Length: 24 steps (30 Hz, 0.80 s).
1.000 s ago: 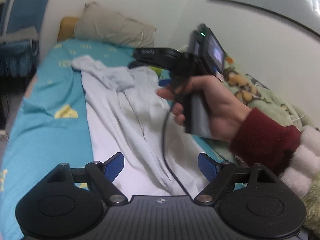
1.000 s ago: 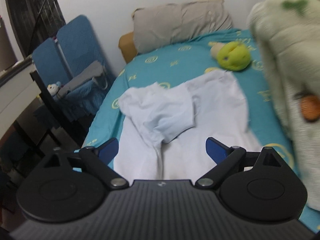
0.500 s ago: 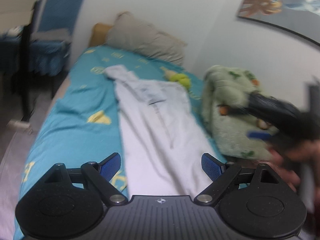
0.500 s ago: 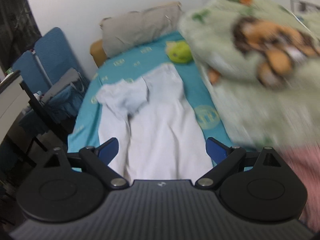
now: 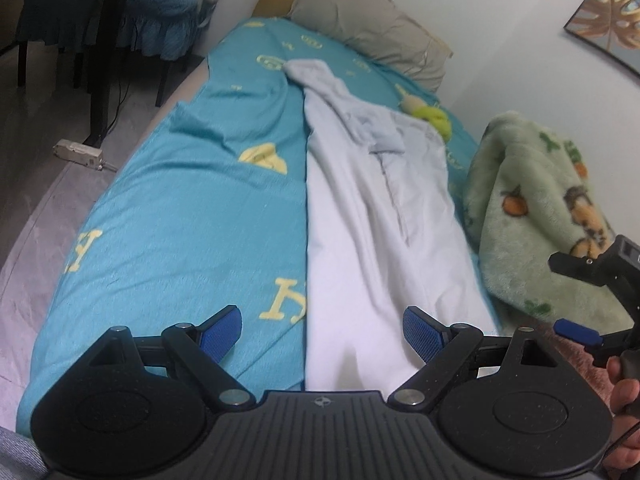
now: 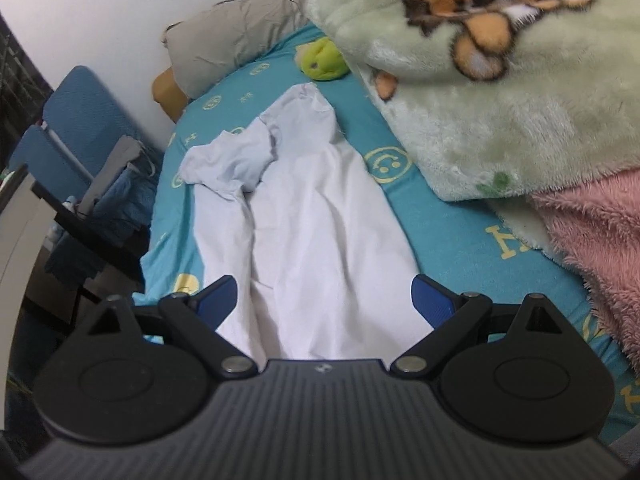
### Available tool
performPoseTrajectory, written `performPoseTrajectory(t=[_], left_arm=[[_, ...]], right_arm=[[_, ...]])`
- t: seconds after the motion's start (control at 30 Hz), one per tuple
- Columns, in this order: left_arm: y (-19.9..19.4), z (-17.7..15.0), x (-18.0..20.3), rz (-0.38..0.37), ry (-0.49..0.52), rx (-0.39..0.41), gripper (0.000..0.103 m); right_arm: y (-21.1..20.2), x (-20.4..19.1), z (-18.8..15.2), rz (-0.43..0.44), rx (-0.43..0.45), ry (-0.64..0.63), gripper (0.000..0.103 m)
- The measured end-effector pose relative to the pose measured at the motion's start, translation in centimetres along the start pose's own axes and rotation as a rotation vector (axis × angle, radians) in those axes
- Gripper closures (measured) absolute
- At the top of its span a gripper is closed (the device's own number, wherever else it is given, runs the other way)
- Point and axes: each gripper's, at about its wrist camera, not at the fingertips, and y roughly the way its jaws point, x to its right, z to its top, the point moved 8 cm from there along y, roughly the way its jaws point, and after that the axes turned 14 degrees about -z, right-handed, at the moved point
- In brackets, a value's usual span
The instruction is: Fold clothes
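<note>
So you are only partway in: the white garment is lying lengthwise down the bed, narrowed, one sleeve tucked over — crosswise folds remaining. Soft, thin, creased cotton on smooth teal sheet. Left gripper and right gripper are both gaping, holding nothing — hovering at the foot edge.

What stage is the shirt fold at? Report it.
Done: the white shirt lies lengthwise on the teal sheet, one sleeve folded across it. In hand: nothing; the left hand-held gripper and right hand-held gripper are open above the hem. Left: the remaining folds.
</note>
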Motion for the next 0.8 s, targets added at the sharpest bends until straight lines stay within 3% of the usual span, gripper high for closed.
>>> performPoseTrajectory(t=[0.13, 0.27, 0.37, 0.53, 0.6, 0.7, 0.73, 0.77, 0.8], left_arm=[[2.4, -0.9, -0.1, -0.04, -0.045, -0.091, 0.014], [4.6, -2.0, -0.8, -0.096, -0.145, -0.184, 0.018], [5.3, -2.5, -1.1, -0.165, -0.215, -0.212, 0.018], [5.8, -3.5, -0.6, -0.214, -0.241, -0.261, 0.019], [6.1, -4.2, 0.0, -0.22, -0.216, -0.3, 0.026], [6.2, -5.0, 0.5, -0.19, -0.165, -0.33, 0.044], [6.3, -5.1, 0.4, -0.174, -0.161, -0.332, 0.061], [6.3, -5.3, 0.3, -0.157, -0.16, -0.335, 0.078], [6.3, -5.3, 0.2, -0.148, -0.159, -0.331, 0.083]], right_arm=[[3.0, 1.7, -0.5, 0.011, -0.097, 0.047, 0.008], [6.1, 4.2, -1.4, -0.034, -0.209, 0.15, 0.009], [6.4, 3.3, -2.0, -0.063, -0.224, 0.092, 0.009], [9.0, 3.4, -4.0, -0.105, -0.364, 0.098, 0.009], [9.1, 3.2, -4.4, -0.099, -0.386, 0.093, 0.007], [8.5, 1.7, -6.0, -0.066, -0.444, 0.013, 0.007], [8.3, 1.2, -6.5, -0.05, -0.461, -0.011, 0.008], [8.0, 0.7, -7.0, -0.035, -0.476, -0.034, 0.014], [7.8, 0.4, -7.4, -0.032, -0.484, -0.051, 0.029]])
